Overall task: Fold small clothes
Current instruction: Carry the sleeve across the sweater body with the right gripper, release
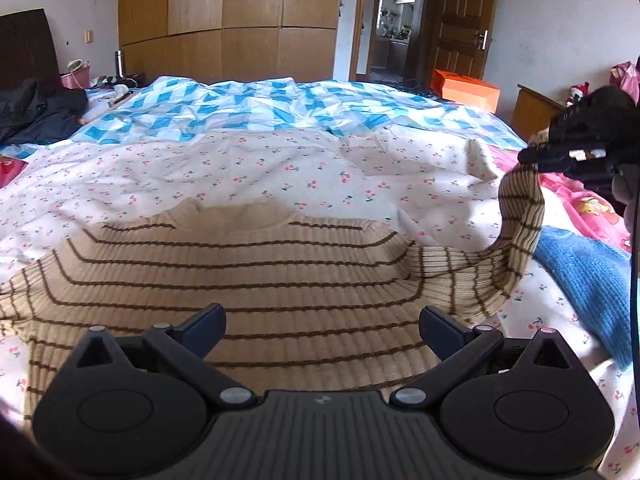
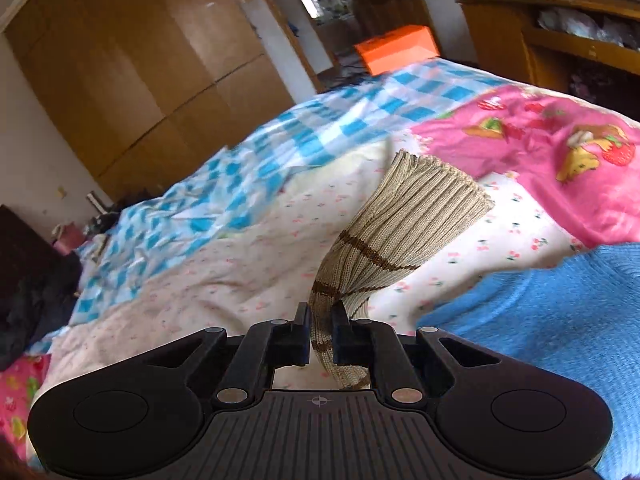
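Bed (image 1: 280,168) spread with white cherry-print quilt (image 1: 160,184); blue-and-white checked cover (image 1: 248,108) at far end, pink cartoon-print cover (image 2: 552,152) on right side.
Wooden wardrobe (image 1: 228,16) against far wall, orange box (image 1: 466,90) near open door beyond bed.
Beige sweater with brown stripes (image 1: 240,276) lying flat on quilt, collar toward far end, body directly under left claw.
Blue knit garment (image 1: 584,280) on quilt just right of sweater.
Right sleeve of sweater (image 1: 520,232) lifted off quilt, arching up from shoulder to right claw.
Left claw (image 1: 322,330) wide, fingers well apart, nothing between them, hovering over sweater body.
Right claw (image 2: 321,336) narrow, clamped on sleeve near cuff; cuff end (image 2: 436,196) fanning out past fingertips, above quilt. In left wrist view, right claw (image 1: 532,156) at right edge with sleeve hanging from it.
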The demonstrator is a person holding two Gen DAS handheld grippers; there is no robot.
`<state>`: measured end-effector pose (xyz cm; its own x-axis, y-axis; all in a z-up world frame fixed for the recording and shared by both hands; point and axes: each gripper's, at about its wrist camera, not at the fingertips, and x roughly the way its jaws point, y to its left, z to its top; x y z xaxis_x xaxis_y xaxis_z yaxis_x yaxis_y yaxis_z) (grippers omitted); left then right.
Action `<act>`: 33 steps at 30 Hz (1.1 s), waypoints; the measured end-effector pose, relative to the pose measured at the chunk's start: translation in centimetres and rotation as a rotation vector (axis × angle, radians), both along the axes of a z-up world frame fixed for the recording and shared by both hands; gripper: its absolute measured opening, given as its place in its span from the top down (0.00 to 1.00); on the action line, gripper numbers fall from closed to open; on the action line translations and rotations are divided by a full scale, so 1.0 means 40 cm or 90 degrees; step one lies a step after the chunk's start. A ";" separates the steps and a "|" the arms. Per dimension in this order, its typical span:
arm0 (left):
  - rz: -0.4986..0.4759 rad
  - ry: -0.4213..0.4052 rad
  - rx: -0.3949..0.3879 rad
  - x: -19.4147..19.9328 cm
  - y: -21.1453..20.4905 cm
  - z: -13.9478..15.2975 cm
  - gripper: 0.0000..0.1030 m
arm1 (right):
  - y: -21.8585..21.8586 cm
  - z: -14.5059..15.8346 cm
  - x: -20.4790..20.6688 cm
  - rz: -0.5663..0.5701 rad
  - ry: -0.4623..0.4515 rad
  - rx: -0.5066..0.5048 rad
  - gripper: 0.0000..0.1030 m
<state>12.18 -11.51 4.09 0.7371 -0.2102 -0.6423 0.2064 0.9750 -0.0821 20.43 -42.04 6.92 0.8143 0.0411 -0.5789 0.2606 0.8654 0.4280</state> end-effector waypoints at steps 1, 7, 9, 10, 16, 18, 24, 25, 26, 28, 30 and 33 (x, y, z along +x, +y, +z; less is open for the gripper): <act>0.013 -0.005 0.006 -0.010 0.033 0.000 0.00 | 0.043 0.017 0.000 0.027 -0.009 0.001 0.89; 0.108 -0.013 0.039 -0.062 0.252 -0.030 0.00 | 0.393 0.064 0.009 0.222 -0.027 -0.010 0.90; 0.145 -0.013 0.047 -0.081 0.322 -0.047 0.00 | 0.511 0.047 0.018 0.278 -0.015 -0.014 0.90; 0.164 -0.011 0.049 -0.091 0.358 -0.057 0.00 | 0.565 0.035 0.023 0.299 -0.009 -0.021 0.90; 0.248 0.005 0.033 -0.145 0.501 -0.110 0.00 | 0.879 -0.144 0.036 0.424 0.069 -0.134 0.90; 0.264 0.011 0.012 -0.145 0.526 -0.118 0.00 | 0.947 -0.216 0.023 0.468 0.111 -0.184 0.89; 0.283 0.004 -0.037 -0.136 0.570 -0.119 0.00 | 1.021 -0.253 -0.053 0.524 0.069 -0.338 0.82; 0.286 0.007 -0.046 -0.136 0.576 -0.118 0.00 | 1.023 -0.249 -0.056 0.531 0.065 -0.333 0.81; 0.289 0.007 -0.054 -0.137 0.582 -0.119 0.00 | 1.026 -0.244 -0.057 0.541 0.062 -0.328 0.78; 0.299 0.004 -0.069 -0.144 0.591 -0.116 0.00 | 1.033 -0.235 -0.055 0.561 0.051 -0.319 0.76; 0.308 0.002 -0.076 -0.148 0.600 -0.115 0.00 | 1.043 -0.234 -0.052 0.570 0.052 -0.315 0.75; 0.315 0.003 -0.084 -0.149 0.607 -0.117 0.00 | 1.054 -0.235 -0.046 0.598 0.057 -0.296 0.75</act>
